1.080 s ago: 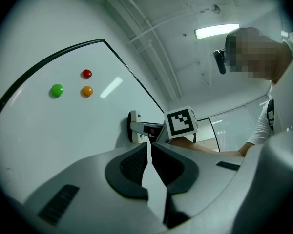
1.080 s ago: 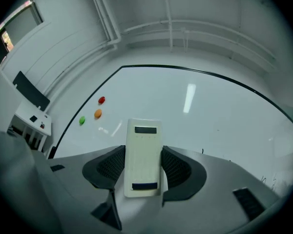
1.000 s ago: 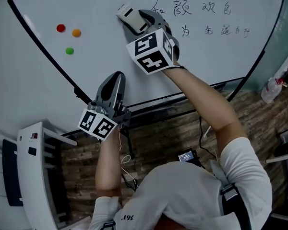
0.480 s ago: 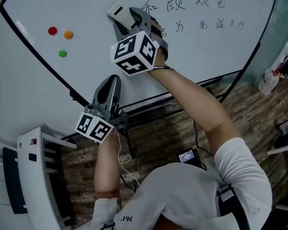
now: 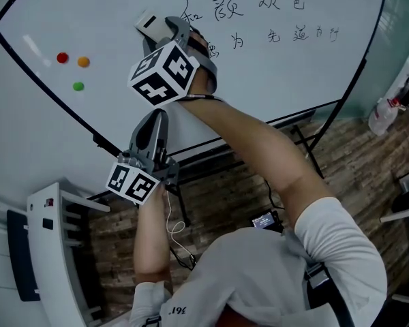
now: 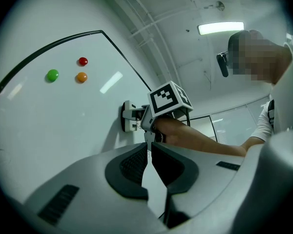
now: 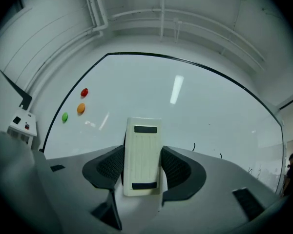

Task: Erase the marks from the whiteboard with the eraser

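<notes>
The right tongs point(image 7: 142, 151) are closed on the eraser point(image 7: 142, 155), one jaw on each long side of its pale rectangular body, so that the eraser stands upright between them. In the left gripper view the eraser lies flat against the whiteboard point(image 5: 116, 19) with its face touching the surface. In the head view it sits in the far, upper area of the board, just left of the handwritten marks point(image 5: 259, 5), which run in two rows toward the right. The left tongs point(image 6: 148, 147) are closed with nothing between the jaws. They are held lower and nearer than the right tongs and point toward the board's dark lower frame. Three round magnets sit well to the left of the eraser: a red magnet point(image 5: 62, 58), an orange magnet point(image 5: 84, 62) just beside it, and a green magnet point(image 5: 78, 86) below both. Under the board lies a wood-patterned floor point(image 5: 245, 182).
</notes>
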`<state>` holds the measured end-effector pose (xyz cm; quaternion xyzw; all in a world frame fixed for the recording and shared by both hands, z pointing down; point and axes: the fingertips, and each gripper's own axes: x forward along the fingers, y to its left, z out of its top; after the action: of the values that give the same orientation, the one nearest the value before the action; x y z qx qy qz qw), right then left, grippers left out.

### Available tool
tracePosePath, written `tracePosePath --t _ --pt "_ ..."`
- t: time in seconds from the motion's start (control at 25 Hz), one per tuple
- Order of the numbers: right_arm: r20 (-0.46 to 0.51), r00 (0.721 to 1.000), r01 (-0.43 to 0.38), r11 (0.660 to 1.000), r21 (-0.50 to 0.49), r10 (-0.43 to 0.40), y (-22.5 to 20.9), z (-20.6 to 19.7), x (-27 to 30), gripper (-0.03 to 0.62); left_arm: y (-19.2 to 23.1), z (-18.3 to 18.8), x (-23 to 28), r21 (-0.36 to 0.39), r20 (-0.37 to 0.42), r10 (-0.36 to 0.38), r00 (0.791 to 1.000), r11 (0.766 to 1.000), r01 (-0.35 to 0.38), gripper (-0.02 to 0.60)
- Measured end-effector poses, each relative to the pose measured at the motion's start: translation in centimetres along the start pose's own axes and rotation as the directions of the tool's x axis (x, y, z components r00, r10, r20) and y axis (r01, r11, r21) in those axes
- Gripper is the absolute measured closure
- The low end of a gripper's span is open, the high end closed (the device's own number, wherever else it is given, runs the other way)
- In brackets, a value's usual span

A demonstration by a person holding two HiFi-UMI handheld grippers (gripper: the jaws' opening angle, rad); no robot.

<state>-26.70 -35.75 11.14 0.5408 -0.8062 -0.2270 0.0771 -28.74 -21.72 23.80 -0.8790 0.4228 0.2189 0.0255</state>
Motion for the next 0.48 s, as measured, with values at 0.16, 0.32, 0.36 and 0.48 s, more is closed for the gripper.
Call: tracePosePath --t 0.16,0.32,0.36,0.48 --pt "-0.008 1.000 0.004 1.000 0.010 -0.004 -1.7 -0.7 -0.2 0.339 -0.5 0.0 0.8 0.004 0.005 0.008 1.000 1.000 -0.008 0.549" --pt "-0.018 1.000 -0.008 1.000 0.019 0.008 -3.2 -1.1 -0.3 0.339 -1.2 -0.3 2.0 0.005 0.007 0.001 1.000 1.000 -0.001 0.549" --pt "-0.020 1.000 -0.010 1.000 0.019 0.010 -3.5 -1.1 -0.4 0.339 -1.4 -0.5 2.2 0.004 0.006 0.000 1.000 1.000 0.000 0.549" --pt "-0.027 1.000 0.001 1.000 0.021 -0.001 -5.0 -1.6 -0.6 0.339 -1.9 -0.9 2.9 -0.001 0.002 -0.006 1.000 1.000 0.006 0.549"
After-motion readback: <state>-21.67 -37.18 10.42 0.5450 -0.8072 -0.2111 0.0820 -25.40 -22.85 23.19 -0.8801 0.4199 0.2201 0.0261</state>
